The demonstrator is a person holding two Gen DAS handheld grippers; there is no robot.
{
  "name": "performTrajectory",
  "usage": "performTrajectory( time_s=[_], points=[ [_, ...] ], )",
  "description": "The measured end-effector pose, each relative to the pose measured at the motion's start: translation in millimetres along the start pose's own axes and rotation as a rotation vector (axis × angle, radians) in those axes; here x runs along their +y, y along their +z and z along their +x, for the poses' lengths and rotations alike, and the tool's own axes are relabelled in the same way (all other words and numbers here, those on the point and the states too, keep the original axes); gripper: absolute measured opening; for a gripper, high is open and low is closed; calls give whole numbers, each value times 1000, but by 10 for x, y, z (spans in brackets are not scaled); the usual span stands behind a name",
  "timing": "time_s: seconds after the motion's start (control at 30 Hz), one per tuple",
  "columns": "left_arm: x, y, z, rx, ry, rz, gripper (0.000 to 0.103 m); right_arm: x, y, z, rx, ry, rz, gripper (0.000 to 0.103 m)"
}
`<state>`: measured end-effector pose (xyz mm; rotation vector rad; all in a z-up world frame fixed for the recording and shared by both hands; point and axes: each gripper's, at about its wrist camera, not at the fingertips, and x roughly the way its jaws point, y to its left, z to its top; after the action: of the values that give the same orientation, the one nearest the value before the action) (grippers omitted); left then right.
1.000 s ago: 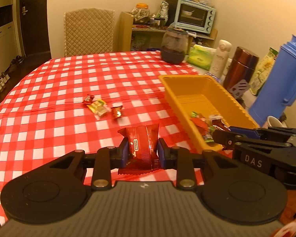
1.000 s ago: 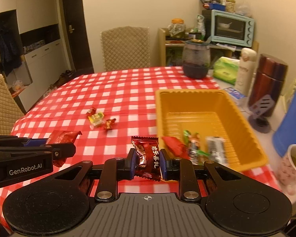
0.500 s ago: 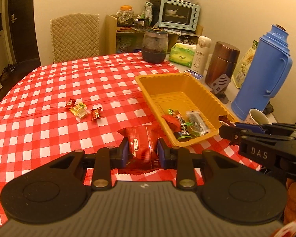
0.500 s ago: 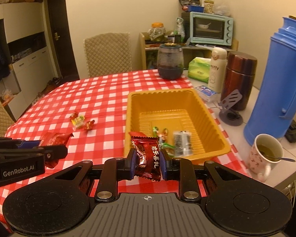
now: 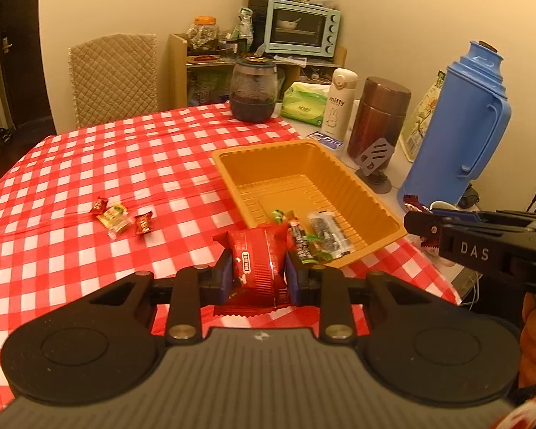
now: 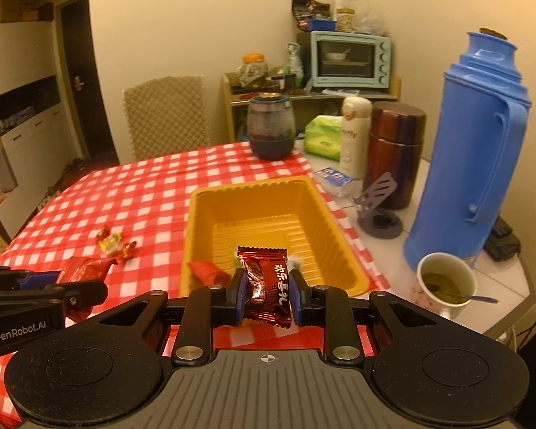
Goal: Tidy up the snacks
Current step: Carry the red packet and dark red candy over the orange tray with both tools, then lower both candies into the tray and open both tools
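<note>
The left gripper (image 5: 256,274) is clamped on a red snack packet (image 5: 255,268), its blue pads pressing both sides of the wrapper, held above the checkered tabletop (image 5: 132,164) just short of the near corner of the yellow tray (image 5: 303,164). The right gripper (image 6: 267,295) pinches a dark brown candy packet (image 6: 268,287) with white lettering, held over the tray's near end.

Inside the tray lie a few wrapped snacks at the near end: a green and dark one (image 5: 303,243), a clear packet with dark contents (image 5: 328,230), and what looks like a red wrapper (image 6: 209,271), though the gripper hides part of it.

Left of the tray, three small candies (image 5: 119,216) sit together on the tabletop, well apart from both grippers.

Beyond the tray, off the cloth, stand a blue thermos (image 5: 457,125), a brown flask (image 5: 378,118), a white bottle (image 5: 337,105) and a dark glass jar (image 5: 253,89). A cup (image 6: 443,282) with a spoon sits near the thermos base.
</note>
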<state>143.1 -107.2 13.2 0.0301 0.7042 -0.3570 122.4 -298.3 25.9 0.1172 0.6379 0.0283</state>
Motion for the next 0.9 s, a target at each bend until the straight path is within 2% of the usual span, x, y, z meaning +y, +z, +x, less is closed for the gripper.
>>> performTrajectory(
  time_s=[0.37,0.9],
  points=[
    [-128,204,282,4,-31,24,27,-255,133,115,8,-36,26,25],
    [-136,521,851,26,-62,60,27,-447,286,679,47,-46,24,25]
  ],
)
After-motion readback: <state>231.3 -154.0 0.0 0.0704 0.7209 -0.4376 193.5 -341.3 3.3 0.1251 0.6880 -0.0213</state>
